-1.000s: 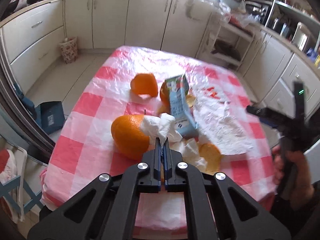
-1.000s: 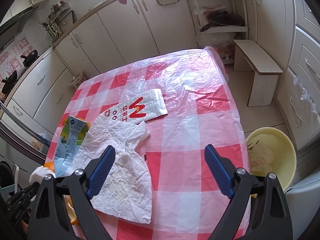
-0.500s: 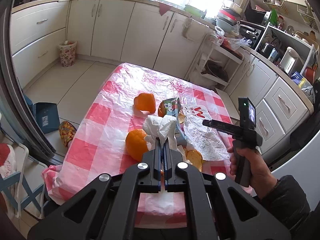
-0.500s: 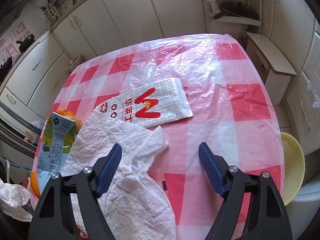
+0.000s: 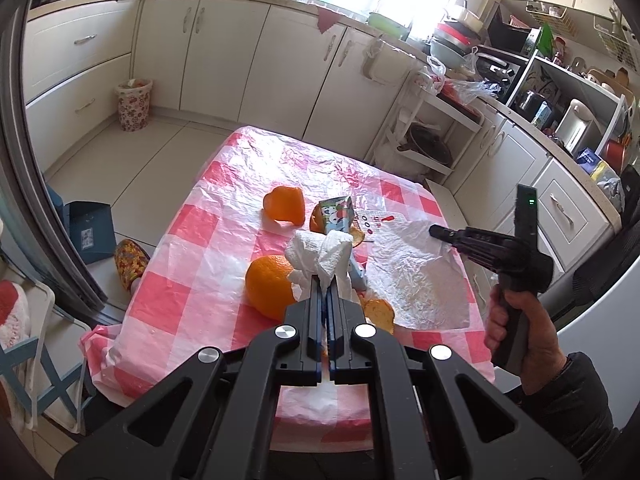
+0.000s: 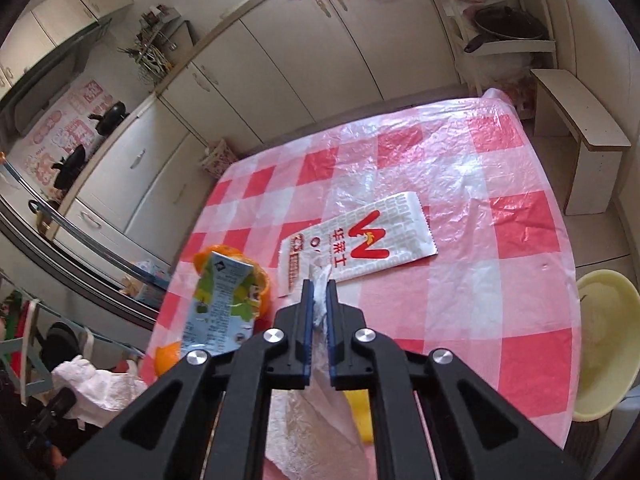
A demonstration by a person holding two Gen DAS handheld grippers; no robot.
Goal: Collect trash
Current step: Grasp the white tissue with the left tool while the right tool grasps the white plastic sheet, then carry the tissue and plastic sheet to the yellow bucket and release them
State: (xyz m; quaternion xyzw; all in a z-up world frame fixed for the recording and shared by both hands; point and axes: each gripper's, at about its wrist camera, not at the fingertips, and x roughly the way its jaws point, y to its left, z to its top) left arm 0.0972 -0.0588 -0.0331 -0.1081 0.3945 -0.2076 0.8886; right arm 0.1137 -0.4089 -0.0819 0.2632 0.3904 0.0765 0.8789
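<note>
Left jaws (image 5: pixel 325 280) pinching crumpled paper towel (image 5: pixel 320 250) | right jaws (image 6: pixel 319 292) just closing, gripping wax paper sheet (image 6: pixel 318 308) between them

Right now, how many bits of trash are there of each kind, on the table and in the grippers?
Orange peel pieces: 5
Juice carton: 1
Printed paper bag: 1
Crumpled tissue, pinched in the left gripper: 1
Crinkly white wrapper, pinched in the right gripper: 1
Total: 9
</note>
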